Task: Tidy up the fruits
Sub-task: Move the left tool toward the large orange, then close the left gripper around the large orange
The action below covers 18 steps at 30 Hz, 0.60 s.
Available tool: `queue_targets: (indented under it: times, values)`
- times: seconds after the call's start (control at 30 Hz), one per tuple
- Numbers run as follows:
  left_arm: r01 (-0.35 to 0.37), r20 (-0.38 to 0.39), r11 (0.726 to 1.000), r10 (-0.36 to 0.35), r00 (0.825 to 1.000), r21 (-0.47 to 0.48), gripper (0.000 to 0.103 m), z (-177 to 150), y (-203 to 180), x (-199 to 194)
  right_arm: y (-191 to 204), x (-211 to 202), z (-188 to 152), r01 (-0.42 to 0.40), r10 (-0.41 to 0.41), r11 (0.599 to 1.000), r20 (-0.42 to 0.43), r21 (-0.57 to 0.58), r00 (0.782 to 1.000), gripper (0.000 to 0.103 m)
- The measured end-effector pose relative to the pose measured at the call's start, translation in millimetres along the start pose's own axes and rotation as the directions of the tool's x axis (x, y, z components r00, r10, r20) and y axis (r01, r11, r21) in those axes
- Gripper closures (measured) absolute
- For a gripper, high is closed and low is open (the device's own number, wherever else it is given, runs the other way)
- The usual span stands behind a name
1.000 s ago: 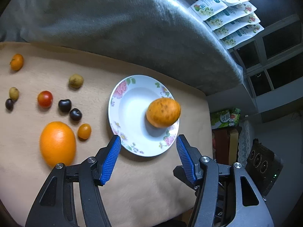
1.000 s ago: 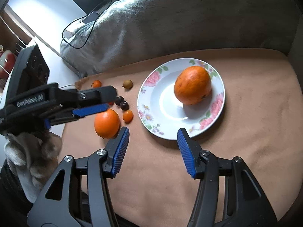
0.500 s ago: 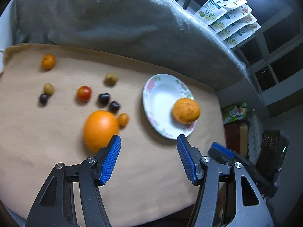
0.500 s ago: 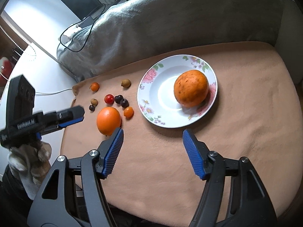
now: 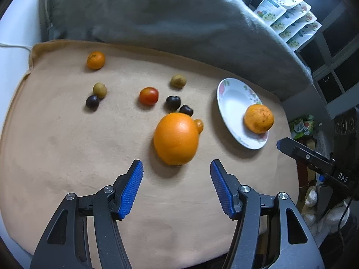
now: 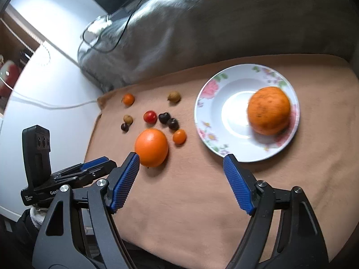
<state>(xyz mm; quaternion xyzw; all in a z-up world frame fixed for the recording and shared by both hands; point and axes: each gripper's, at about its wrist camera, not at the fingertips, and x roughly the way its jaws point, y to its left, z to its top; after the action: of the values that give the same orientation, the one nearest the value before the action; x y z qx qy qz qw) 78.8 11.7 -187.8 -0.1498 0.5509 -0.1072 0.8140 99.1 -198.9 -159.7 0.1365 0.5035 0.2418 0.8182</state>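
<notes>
Left gripper [image 5: 176,172] spread, empty, poised near large orange [image 5: 176,138] on tan cloth [image 5: 67,148]. Farther right, speckled orange [image 6: 268,110] on floral plate [image 6: 208,103]. Right gripper [image 6: 181,164] just widened, holding nothing.

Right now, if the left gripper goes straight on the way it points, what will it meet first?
Probably the large orange: it lies just beyond the open jaws of the left gripper, centred between them. Depth is hard to judge.

Black frames, ribbed blue fingers [image 5: 131,189], silver screws
</notes>
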Motion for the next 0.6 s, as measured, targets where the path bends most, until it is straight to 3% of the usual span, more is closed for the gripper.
queue_targets:
  times: [0.23, 0.6]
  values:
    - [0.002, -0.017, 0.999, -0.001, 1.0, 0.042, 0.041, -2.9, 4.2, 16.8, 16.6, 47.3, 10.6, 0.001, -0.005, 1.0, -0.137, -0.029, 0.991, 0.023]
    - [0.046, -0.035, 0.998, -0.045, 0.998, 0.034, 0.043, 4.0, 9.9, 42.4, 39.8, 96.8, 24.1, -0.071, 0.063, 0.997, -0.21, -0.032, 0.976, 0.023]
